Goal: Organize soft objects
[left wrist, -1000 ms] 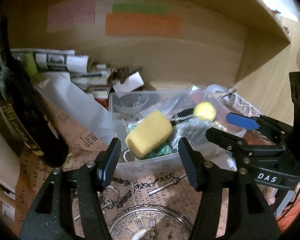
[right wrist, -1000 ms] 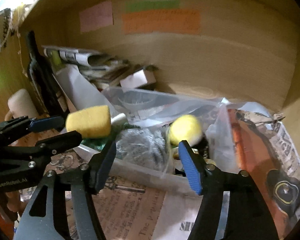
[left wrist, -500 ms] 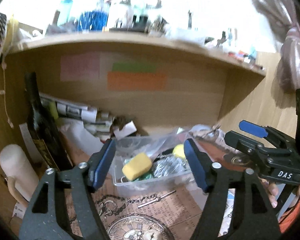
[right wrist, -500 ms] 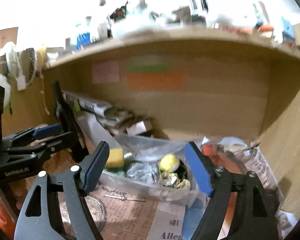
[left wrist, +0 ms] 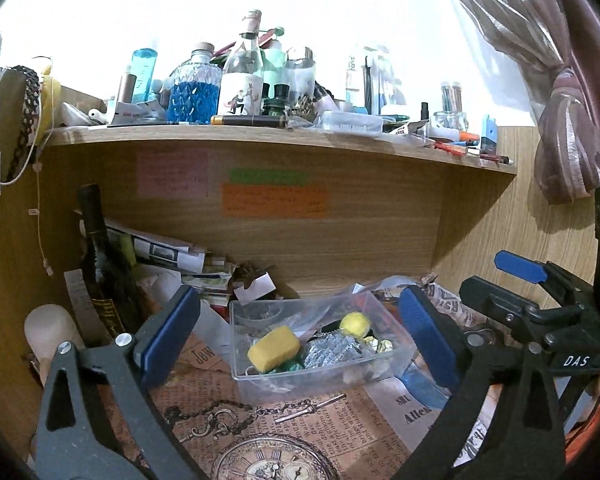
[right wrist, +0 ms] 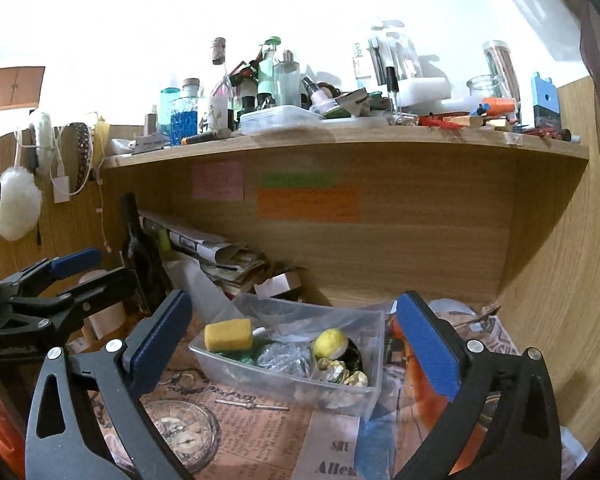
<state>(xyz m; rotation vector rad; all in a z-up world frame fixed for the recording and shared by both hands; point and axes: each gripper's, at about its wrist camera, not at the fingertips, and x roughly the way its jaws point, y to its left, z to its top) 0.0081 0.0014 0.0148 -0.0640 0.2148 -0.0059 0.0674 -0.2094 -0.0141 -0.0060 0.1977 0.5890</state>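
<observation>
A clear plastic bin (left wrist: pixel 260 384) (right wrist: pixel 220 364) sits on the patterned paper under the wooden shelf. It holds a yellow sponge (left wrist: pixel 273 348) (right wrist: pixel 228 334), a yellow ball (left wrist: pixel 355 323) (right wrist: pixel 330 343), a silvery scrubber (left wrist: pixel 332 352) (right wrist: pixel 284 360) and some small crumpled bits. My left gripper (left wrist: pixel 298 338) is open and empty, pulled back in front of the bin. My right gripper (right wrist: pixel 294 340) is open and empty too, back from the bin. Each gripper shows in the other's view: the right one (left wrist: pixel 500 284) and the left one (right wrist: pixel 84 270).
A dark bottle (left wrist: pixel 100 264) (right wrist: pixel 140 248) and a white cylinder (left wrist: pixel 48 332) stand left of the bin. Newspapers (right wrist: pixel 204 244) and a plastic bag lie behind it. The shelf top (left wrist: pixel 260 136) (right wrist: pixel 340 136) is crowded with bottles and jars. A wooden side wall (right wrist: pixel 560 280) stands at the right.
Both grippers have pulled back and up from the bin, so it looks smaller and the shelf top has come into view. The sponge and ball stay in the bin.
</observation>
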